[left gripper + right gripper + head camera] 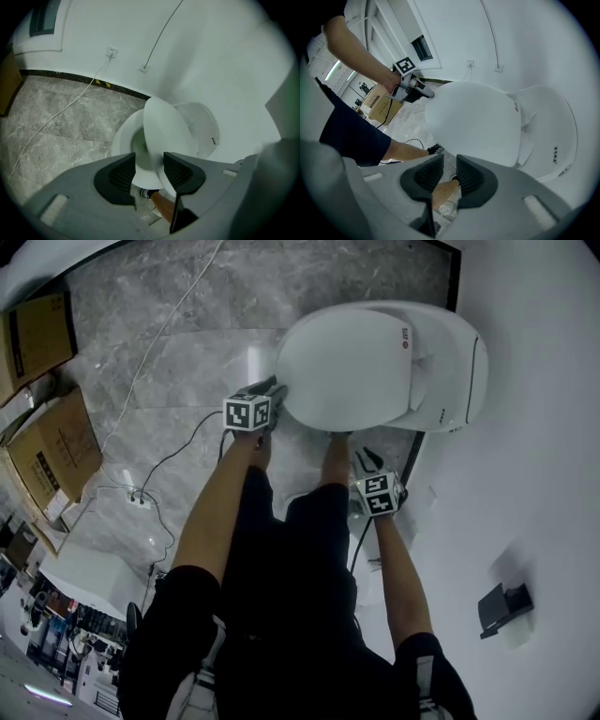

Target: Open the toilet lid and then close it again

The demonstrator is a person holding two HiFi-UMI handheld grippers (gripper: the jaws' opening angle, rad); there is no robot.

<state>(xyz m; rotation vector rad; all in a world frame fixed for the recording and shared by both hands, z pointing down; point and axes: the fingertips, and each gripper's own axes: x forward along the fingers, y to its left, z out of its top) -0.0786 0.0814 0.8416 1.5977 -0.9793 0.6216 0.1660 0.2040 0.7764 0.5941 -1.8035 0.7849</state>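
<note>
Currently the toilet lid (347, 367) stands part-raised above the bowl (127, 140). Its front edge sits between the spread jaws of the left gripper (278, 390), with a clear gap at one pad. The right gripper (368, 465) hangs lower, near the toilet's front, its jaws slightly apart and empty. Grey marble floor (187, 343) surrounds them, with cardboard boxes (56, 442) well apart at the left.
</note>
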